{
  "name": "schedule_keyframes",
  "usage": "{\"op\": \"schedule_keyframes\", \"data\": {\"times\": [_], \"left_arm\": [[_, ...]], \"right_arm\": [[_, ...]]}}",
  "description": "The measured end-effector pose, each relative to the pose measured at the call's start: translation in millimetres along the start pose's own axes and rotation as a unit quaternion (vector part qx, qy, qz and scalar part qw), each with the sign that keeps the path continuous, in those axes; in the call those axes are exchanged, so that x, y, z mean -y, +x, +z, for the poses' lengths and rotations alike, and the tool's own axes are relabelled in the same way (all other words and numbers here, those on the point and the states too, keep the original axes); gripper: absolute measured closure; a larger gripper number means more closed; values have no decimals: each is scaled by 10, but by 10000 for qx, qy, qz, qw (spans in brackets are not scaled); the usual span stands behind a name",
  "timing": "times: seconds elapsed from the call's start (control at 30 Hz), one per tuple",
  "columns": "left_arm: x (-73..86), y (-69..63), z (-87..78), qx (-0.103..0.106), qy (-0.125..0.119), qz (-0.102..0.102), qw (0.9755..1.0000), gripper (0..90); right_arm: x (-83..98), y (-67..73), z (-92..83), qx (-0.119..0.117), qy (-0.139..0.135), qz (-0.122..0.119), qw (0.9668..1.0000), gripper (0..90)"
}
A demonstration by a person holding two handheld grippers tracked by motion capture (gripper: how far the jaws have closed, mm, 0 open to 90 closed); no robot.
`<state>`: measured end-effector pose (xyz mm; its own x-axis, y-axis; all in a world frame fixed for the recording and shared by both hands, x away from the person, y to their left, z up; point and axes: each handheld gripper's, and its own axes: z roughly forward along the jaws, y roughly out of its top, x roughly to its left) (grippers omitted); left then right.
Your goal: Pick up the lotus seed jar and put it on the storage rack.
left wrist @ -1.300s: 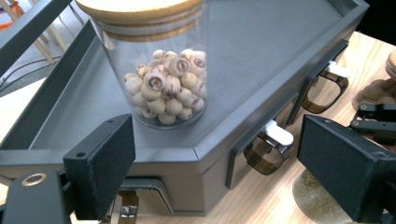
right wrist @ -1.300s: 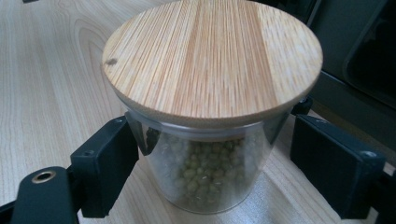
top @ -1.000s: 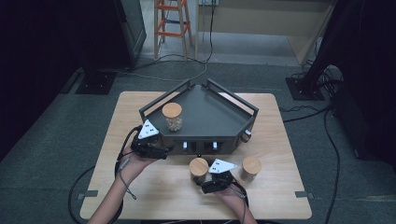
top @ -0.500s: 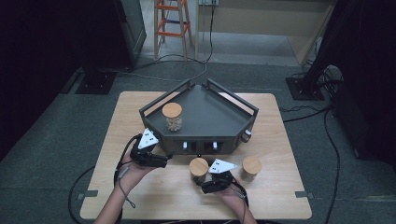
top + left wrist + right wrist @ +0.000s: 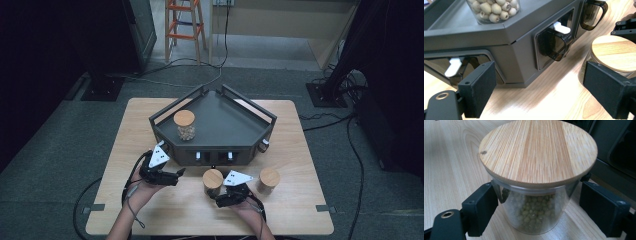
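Observation:
A glass jar of green beans with a wooden lid stands on the table in front of a dark grey five-sided rack. My right gripper is open, one jaw on each side of this jar, close to the glass. My left gripper is open with nothing in it, low over the table by the rack's front left corner. On the rack stands a jar of pale round seeds. The green-bean jar's lid lies past the left gripper's right jaw.
A third lidded jar stands to the right of my right gripper. The rack's front has smoked dispenser windows with white levers. The wooden table has bare room at the left and near edge. An orange ladder and cables lie beyond.
My left gripper has drawn back from the rack's front left corner toward the near edge of the table. The right gripper and the jars have stayed put.

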<state>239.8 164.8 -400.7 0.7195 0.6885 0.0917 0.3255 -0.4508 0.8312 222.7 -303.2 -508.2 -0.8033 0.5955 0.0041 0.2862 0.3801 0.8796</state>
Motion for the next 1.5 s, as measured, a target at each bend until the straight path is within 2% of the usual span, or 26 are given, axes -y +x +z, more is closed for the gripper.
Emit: {"op": "schedule_keyframes", "data": {"times": [0.27, 0.4, 0.67, 0.97, 1.13, 1.5], "left_arm": [[115, -42, 26, 21, -74, -103, 9999, 115], [133, -50, 48, 3, -48, -51, 10000, 115], [266, -44, 40, 11, -210, -229, 9995, 116], [328, -82, 30, 46, -164, -233, 9996, 116], [419, -85, 35, 120, -201, -381, 9990, 115], [574, -109, 13, 67, -282, -430, 9987, 115]], "right_arm": [[0, 1, 0, 3, 0, -1, 10000, 154], [0, -2, 1, -4, -2, 8, 10000, 154], [0, -7, 1, -13, -1, 17, 10000, 154], [5, -15, -2, -27, -15, 20, 10000, 154], [5, -15, -2, -26, -14, 21, 10000, 154], [5, -14, -3, -24, -15, 19, 10000, 154]]}}
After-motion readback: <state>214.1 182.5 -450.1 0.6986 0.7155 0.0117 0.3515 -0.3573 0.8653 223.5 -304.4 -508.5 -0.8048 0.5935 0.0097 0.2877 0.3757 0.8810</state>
